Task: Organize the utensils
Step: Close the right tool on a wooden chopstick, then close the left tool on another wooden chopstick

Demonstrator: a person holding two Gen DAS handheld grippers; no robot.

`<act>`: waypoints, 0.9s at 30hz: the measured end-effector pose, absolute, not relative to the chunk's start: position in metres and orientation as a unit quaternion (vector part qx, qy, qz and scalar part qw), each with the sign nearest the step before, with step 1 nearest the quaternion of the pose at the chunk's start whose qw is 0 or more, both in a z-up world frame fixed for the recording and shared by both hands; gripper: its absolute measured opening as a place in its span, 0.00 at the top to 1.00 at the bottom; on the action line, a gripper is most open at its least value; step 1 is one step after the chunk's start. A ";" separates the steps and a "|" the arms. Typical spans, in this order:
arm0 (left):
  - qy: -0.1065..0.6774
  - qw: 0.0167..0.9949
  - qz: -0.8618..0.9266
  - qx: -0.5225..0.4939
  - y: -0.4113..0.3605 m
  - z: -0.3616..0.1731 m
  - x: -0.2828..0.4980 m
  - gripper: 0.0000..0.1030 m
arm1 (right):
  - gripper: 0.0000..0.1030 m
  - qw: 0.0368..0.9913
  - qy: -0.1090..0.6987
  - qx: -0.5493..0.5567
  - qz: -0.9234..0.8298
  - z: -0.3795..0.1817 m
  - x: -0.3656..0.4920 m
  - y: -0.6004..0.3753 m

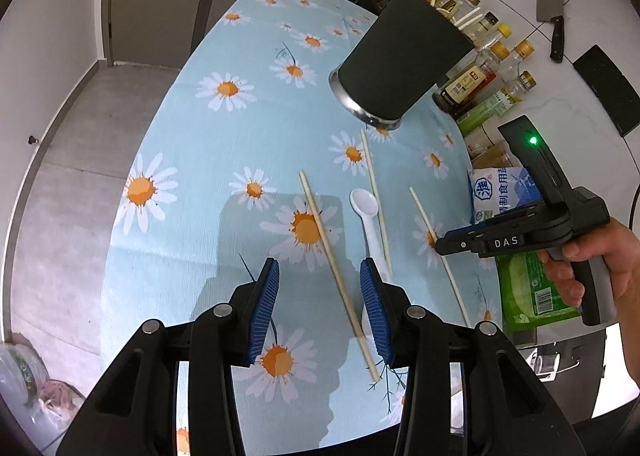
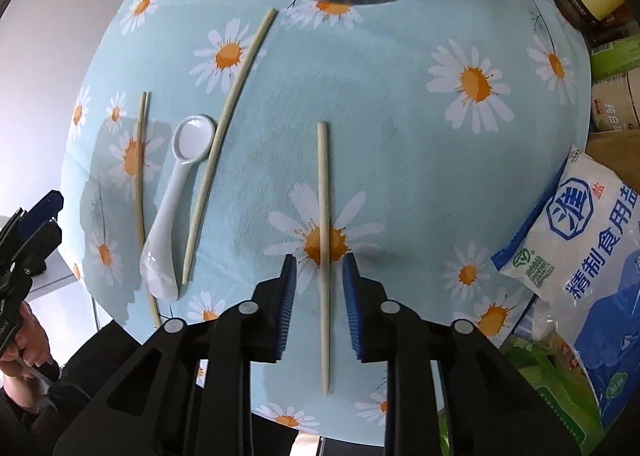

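left gripper open over chopstick; spoon beside; black holder upright

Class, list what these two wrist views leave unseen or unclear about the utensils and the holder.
- Black holder: its inside is hidden by its own wall in the left wrist view; the right wrist view's top edge cuts it off.
- White spoon: the left gripper's right finger covers its handle end.
- Bottle labels: too small to read, left wrist view.
- Salt bag: cut off by the right wrist view's edge.
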State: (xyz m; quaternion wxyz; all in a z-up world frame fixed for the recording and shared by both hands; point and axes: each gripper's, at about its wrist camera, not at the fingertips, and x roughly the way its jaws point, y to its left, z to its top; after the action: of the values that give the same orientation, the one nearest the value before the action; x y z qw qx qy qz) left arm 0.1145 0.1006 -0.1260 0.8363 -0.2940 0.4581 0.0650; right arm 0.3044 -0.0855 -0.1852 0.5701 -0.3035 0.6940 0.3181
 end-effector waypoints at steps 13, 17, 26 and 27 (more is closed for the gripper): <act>0.470 0.828 0.063 -0.299 0.104 -0.134 0.120 0.61 | 0.94 0.572 0.677 -0.346 0.309 -0.201 0.281 -0.066; 0.476 0.825 0.062 -0.298 0.103 -0.136 0.124 0.61 | 0.95 0.578 0.671 -0.350 0.307 -0.200 0.272 -0.065; 0.500 0.805 0.060 -0.313 0.105 -0.141 0.134 0.62 | 0.95 0.583 0.677 -0.315 0.319 -0.192 0.283 -0.085; 0.504 0.798 0.055 -0.326 0.107 -0.142 0.137 0.62 | 0.95 0.586 0.676 -0.309 0.322 -0.190 0.285 -0.086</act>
State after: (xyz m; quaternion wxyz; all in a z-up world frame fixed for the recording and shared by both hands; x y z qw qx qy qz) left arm 0.1367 0.1065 -0.1419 0.7975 -0.3263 0.5044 0.0550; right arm 0.2847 -0.0862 -0.1900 0.5858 -0.3094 0.6765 0.3218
